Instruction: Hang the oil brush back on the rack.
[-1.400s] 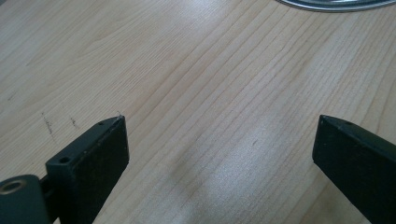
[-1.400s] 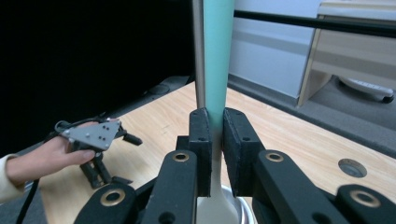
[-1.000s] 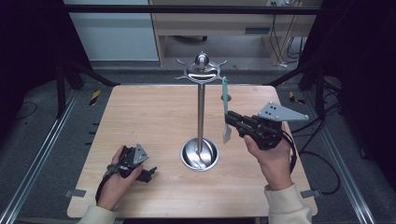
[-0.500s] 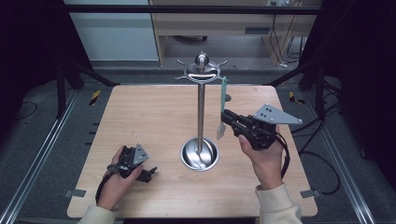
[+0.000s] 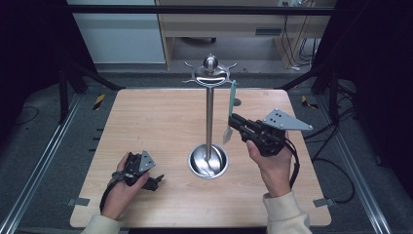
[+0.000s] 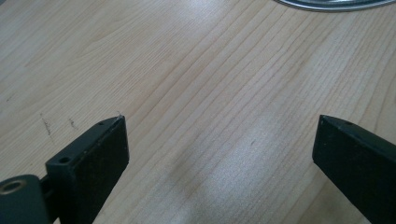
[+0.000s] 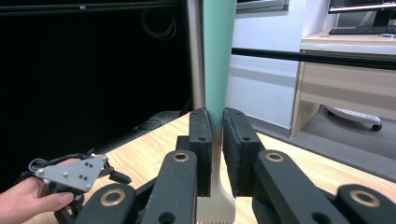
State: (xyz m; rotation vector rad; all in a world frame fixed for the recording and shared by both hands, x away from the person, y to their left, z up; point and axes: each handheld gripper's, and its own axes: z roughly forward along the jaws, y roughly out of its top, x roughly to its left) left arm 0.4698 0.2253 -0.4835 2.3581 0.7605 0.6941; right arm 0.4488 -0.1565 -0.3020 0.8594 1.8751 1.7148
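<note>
My right tool (image 5: 234, 121) is clamped on a flat utensil with a long teal handle and pale head (image 5: 230, 110), holding it upright in the air just right of the tall steel stand with a round bowl base (image 5: 209, 161), which sits about mid-table, nearer the front edge. In the right gripper view the handle (image 7: 218, 65) runs straight up between the jaws. My left tool (image 5: 155, 181) rests on the light wooden table (image 5: 146, 122) near the front left corner, jaws wide apart and gripping nothing.
</note>
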